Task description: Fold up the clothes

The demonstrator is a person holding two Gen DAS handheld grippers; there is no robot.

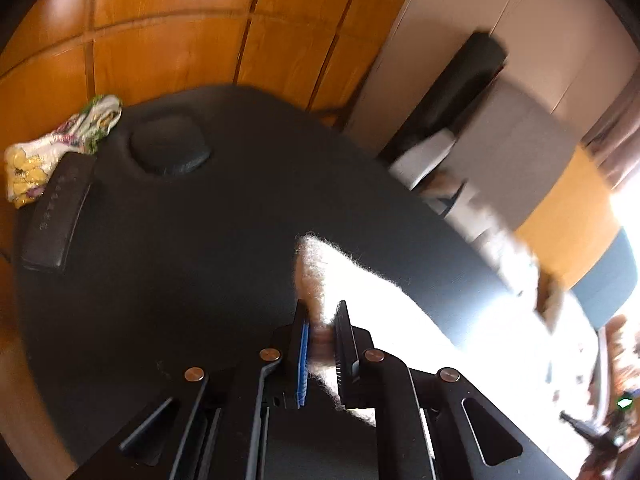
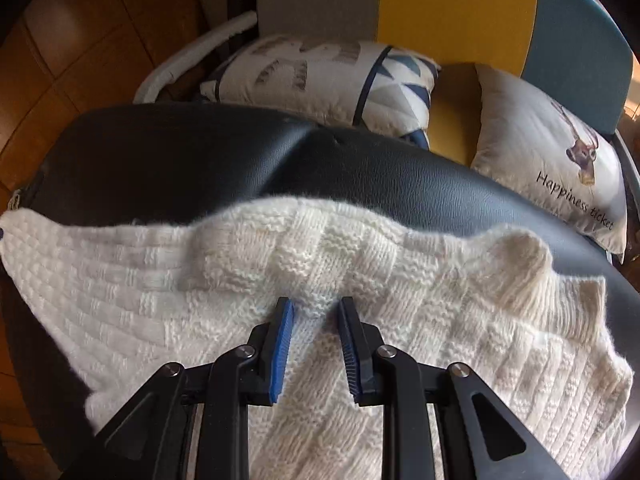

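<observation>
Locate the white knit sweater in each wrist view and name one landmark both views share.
Left wrist: the sweater runs from lower centre to the right edge, overexposed, a fold pinched in the left gripper.
Right wrist: the sweater fills the lower half, spread flat, the right gripper closed on a raised fold.
Shared landmark: the black surface under the sweater.
</observation>
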